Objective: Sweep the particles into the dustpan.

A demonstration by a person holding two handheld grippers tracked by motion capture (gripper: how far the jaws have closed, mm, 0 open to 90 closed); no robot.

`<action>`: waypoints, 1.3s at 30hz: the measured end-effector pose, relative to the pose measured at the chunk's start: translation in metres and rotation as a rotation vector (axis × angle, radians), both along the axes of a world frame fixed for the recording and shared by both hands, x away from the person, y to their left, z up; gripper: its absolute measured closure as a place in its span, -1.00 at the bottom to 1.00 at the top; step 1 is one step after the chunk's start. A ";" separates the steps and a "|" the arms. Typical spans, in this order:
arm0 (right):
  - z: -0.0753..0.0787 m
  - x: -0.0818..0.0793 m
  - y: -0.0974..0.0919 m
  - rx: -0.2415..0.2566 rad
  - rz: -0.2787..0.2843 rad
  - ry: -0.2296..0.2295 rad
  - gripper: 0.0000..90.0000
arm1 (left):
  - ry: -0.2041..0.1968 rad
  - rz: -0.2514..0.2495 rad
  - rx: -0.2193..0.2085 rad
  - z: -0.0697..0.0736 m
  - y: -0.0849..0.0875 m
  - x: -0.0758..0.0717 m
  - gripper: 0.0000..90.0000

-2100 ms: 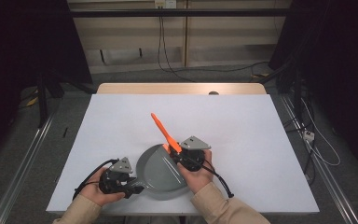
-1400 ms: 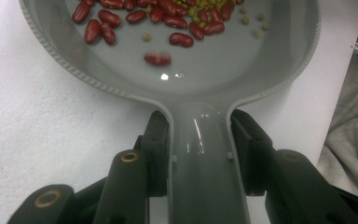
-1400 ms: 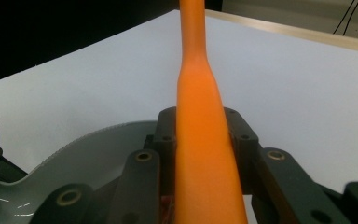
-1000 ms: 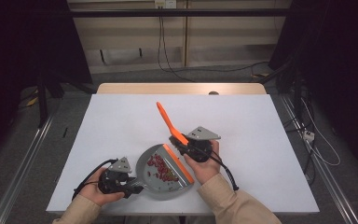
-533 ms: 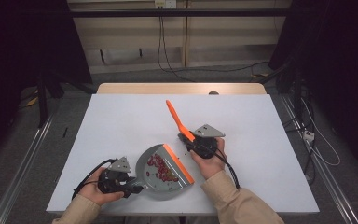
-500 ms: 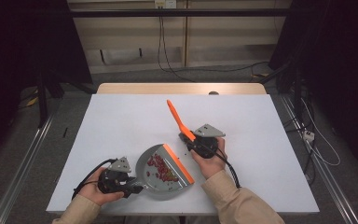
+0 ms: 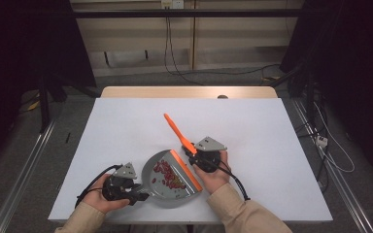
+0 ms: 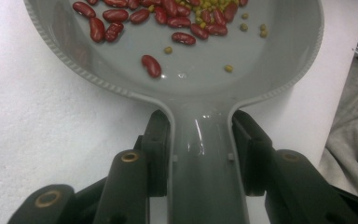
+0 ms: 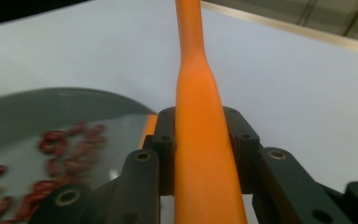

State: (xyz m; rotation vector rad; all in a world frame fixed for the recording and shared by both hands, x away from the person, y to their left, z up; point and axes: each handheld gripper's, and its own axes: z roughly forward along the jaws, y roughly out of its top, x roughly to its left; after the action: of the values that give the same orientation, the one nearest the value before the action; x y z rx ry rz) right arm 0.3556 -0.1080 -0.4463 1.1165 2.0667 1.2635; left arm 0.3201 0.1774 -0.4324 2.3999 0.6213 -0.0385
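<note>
A grey dustpan (image 7: 151, 188) lies on the white table near its front edge, with red beans (image 7: 168, 174) and small yellow-green ones in it. My left gripper (image 7: 141, 194) is shut on the dustpan's handle (image 8: 200, 154), a pad (image 8: 161, 149) pressing each side; the pan's bowl (image 8: 191, 79) and its beans (image 8: 168, 18) lie ahead. My right gripper (image 7: 193, 155) is shut on an orange brush's handle (image 7: 175, 128), which slants up and away to the left. The brush's head (image 7: 187, 171) lies along the pan's right edge. The right gripper view shows the handle (image 9: 200, 116) between the jaws and the dustpan (image 9: 37, 107) at left.
The white table (image 7: 272, 145) stretches wide behind and to the right of both hands. Its front edge runs just under the forearms. Cables trail from both grippers. Beyond the far edge are a dark floor and wall cables.
The brush head has swept from the pan's middle to its right edge, uncovering the beans. The handle's tip swung right, then back left. The left gripper and dustpan stayed put.
</note>
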 end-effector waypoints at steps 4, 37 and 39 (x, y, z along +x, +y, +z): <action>0.002 -0.010 0.018 0.014 0.049 -0.010 0.57 | -0.001 0.007 -0.002 0.000 -0.001 0.000 0.39; 0.021 0.004 -0.064 0.059 -0.075 -0.035 0.58 | -0.171 0.151 -0.072 0.000 0.001 0.001 0.41; 0.022 0.004 -0.068 0.057 -0.079 -0.034 0.58 | -0.179 0.187 -0.083 0.000 0.003 0.003 0.41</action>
State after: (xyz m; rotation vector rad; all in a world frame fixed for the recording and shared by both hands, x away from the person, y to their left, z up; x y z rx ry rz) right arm 0.3591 -0.1756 -0.4246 1.1816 1.9533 1.3010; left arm 0.3231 0.1801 -0.4326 2.2261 0.7417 0.2234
